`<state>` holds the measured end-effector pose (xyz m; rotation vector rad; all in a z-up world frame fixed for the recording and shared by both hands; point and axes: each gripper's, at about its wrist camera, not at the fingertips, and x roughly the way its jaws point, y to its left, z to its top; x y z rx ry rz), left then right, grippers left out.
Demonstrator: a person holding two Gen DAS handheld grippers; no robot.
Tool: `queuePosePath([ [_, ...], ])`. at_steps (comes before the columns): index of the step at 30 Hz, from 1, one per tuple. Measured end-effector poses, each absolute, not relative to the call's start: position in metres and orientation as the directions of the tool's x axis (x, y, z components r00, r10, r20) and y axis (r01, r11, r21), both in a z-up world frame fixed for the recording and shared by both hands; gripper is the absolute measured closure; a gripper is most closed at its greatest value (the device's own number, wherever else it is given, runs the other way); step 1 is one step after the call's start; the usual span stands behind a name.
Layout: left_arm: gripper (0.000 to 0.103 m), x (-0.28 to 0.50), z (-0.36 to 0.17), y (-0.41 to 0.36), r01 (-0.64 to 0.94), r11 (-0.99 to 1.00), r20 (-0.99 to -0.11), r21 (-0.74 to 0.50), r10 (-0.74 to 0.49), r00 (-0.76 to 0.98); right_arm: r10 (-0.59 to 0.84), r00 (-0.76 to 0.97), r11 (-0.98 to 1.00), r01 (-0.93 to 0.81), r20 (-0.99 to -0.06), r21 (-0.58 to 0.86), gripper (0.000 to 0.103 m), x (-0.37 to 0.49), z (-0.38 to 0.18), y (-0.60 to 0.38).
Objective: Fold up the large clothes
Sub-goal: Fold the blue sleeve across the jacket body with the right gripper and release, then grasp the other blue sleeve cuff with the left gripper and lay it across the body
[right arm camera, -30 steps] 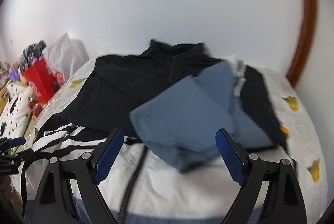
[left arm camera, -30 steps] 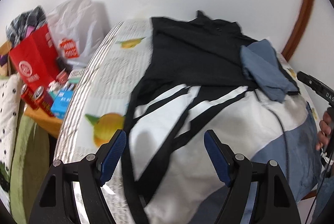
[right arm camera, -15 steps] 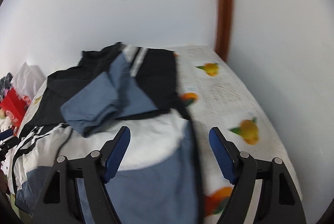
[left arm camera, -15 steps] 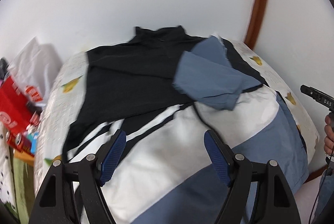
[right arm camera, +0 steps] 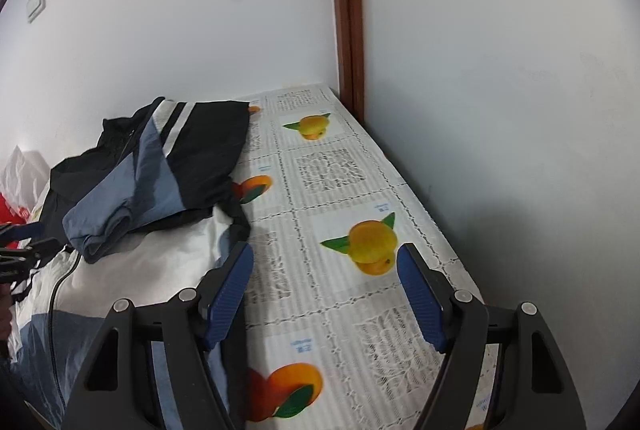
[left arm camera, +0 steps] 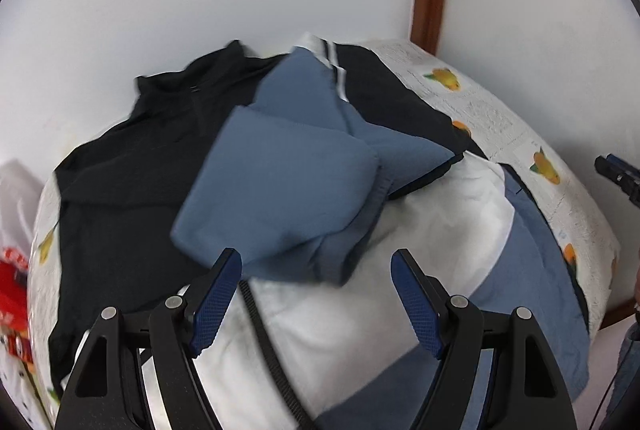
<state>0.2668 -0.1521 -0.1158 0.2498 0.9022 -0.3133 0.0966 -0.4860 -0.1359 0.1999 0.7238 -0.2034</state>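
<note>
jacket [left arm camera: 400, 230] lies left of your right gripper [right arm camera: 324, 294] (jaws closing, empty) | your left gripper [left arm camera: 316, 294] nearer, over it, wide, empty

Fruit-print bed cover [right arm camera: 340, 189]; jacket [left arm camera: 132, 165] spread on it.

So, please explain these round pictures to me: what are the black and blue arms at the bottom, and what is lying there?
They are hand-held grasping tools, one in each of a person's hands, with a camera on each. The left tool looks over a black, white and blue jacket, its blue sleeve folded across the front. The right tool, whose jaws are closing on nothing, points at bare fruit-printed cloth beside the jacket. Neither tool holds anything.
</note>
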Motion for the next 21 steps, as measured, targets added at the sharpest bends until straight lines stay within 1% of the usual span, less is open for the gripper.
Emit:
queuePosePath([
  [4,0.027,0.284,-0.134,-0.169,0.376,0.923,-0.816,0.084,-0.153,0.557,-0.095,0.727,0.956,0.258,-0.680,0.142,0.030,0.104,-0.147,-0.498],
  [13,0.027,0.306,-0.170,-0.191,0.386,0.915,-0.850,0.118,-0.108,0.515,-0.110,0.729,0.965,0.241,-0.676,0.103,0.030,0.120,-0.161,-0.494],
  [16,0.032,0.311,-0.178,-0.192,0.367,0.921,-0.852,0.130,-0.086,0.517,-0.120,0.730,0.970,0.230,-0.672,0.077,0.030,0.122,-0.161,-0.487],
  [18,0.040,0.314,-0.178,-0.193,0.349,0.929,-0.842,0.121,-0.090,0.531,-0.122,0.732,0.973,0.221,-0.670,0.064,0.030,0.124,-0.160,-0.482],
  [20,0.065,0.314,-0.175,-0.191,0.342,0.931,-0.833,0.126,-0.087,0.546,-0.124,0.729,0.975,0.217,-0.673,0.055,0.030,0.126,-0.160,-0.477],
  [21,0.073,0.315,-0.174,-0.191,0.341,0.930,-0.831,0.139,-0.078,0.551,-0.125,0.728,0.974,0.218,-0.675,0.055,0.030,0.127,-0.160,-0.475],
])
